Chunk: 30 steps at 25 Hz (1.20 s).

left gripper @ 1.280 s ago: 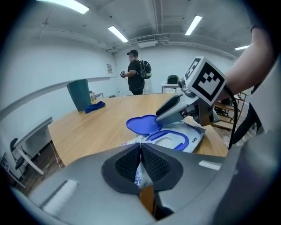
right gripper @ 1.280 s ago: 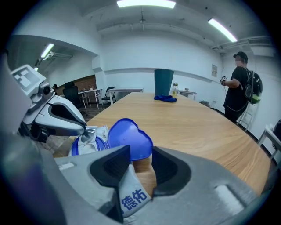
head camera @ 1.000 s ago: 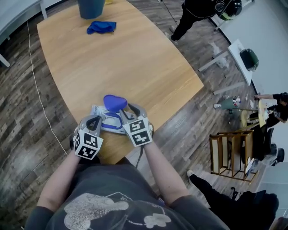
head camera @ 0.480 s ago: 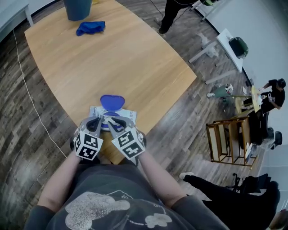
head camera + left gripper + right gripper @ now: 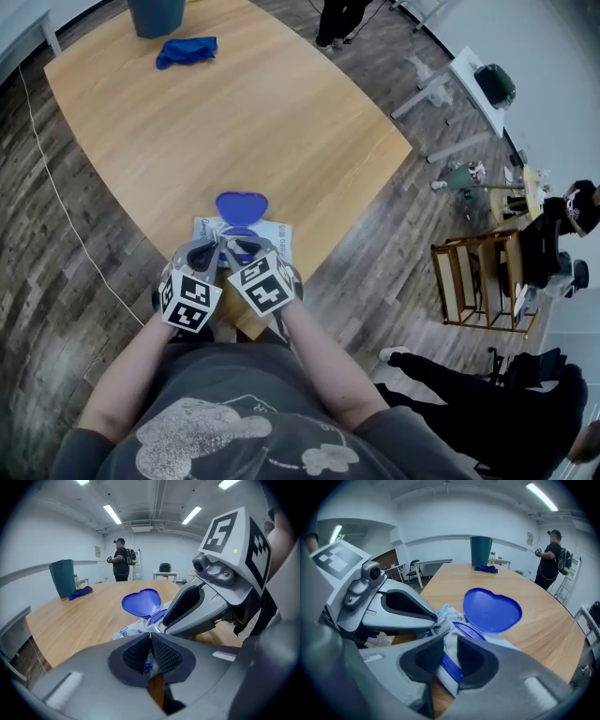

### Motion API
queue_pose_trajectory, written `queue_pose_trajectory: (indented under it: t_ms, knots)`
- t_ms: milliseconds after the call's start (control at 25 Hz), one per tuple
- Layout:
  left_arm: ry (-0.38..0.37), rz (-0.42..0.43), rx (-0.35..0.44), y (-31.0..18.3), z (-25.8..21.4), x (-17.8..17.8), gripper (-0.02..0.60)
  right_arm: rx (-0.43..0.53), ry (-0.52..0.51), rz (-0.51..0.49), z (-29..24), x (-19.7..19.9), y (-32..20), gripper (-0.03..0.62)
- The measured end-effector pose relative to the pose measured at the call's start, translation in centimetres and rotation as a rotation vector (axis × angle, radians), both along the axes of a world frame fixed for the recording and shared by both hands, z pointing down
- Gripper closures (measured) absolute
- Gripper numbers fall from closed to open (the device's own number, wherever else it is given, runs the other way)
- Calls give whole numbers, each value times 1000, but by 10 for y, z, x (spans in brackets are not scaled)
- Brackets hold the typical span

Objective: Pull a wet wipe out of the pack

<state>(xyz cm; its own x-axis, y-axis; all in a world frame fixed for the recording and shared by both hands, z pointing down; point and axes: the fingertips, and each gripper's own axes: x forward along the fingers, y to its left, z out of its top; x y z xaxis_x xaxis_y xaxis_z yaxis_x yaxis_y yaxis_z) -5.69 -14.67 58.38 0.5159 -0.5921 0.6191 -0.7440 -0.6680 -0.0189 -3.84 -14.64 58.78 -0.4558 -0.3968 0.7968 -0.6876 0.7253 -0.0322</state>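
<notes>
- No word or number can be read with certainty in any view.
- The wipe pack (image 5: pixel 277 234) carries blue print, too blurred and too covered to make out.
- The marker cubes (image 5: pixel 190 300) show only black-and-white square patterns.
- A wall notice (image 5: pixel 97 551) is too small to read.

A pack (image 5: pixel 273 233) is seen on the table (image 5: pixel 262 122) right under the right gripper (image 5: pixel 241 251), a cloth (image 5: pixel 186 50) and bin (image 5: pixel 156 14) far beyond it.
</notes>
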Motion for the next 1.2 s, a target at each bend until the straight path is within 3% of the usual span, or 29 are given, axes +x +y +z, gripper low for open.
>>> queue_pose_trajectory:
  t_ms: [280,640,1200]
  knots:
    - [20,15,-10,2,1,0,551,-48,-35,82,3,0,-3,554]
    - [20,16,-17,1,1,0,552,-1,-22,59,-2,-1,0,591]
    - [16,2,-22,-2,0,-1,555,42,-100,74,-36,-1,-5,600]
